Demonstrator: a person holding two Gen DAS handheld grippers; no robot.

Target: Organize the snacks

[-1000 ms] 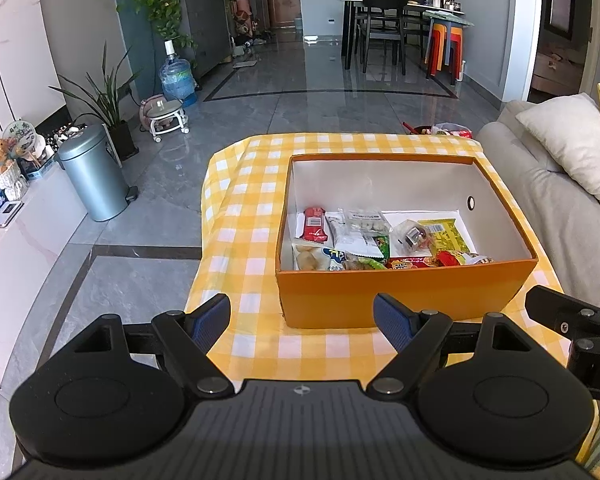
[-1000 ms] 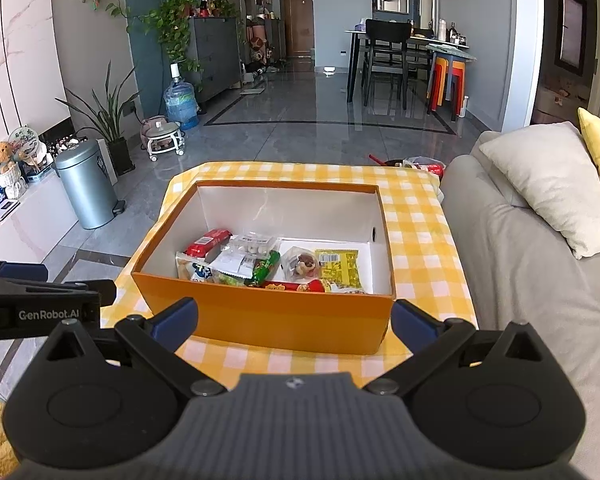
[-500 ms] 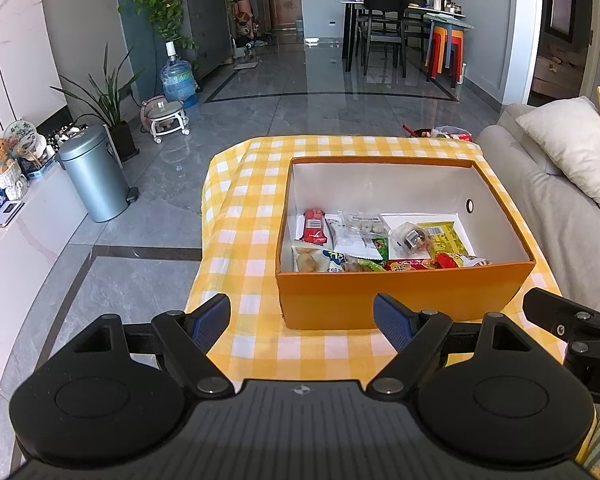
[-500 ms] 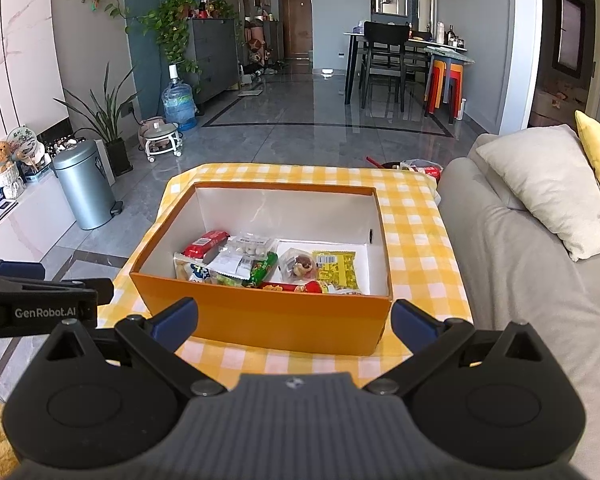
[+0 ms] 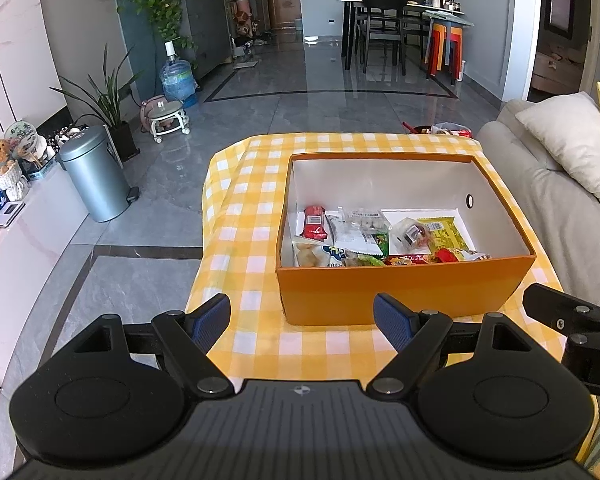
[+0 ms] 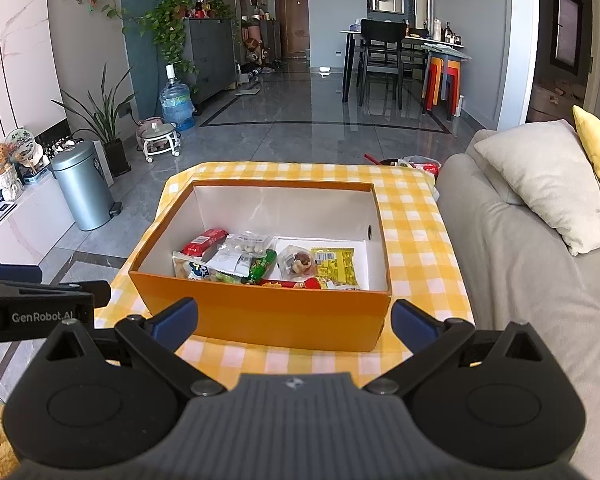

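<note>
We hold both tools wide and empty — the left gripper and right gripper hover short of the orange box. The snacks lie inside it, on the checked tablecloth beside the sofa.

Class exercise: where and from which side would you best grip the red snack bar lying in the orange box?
Grip the red snack bar across its narrow width, coming from above: it lies flat near the orange box's left wall, so sideways approach looks blocked.
</note>
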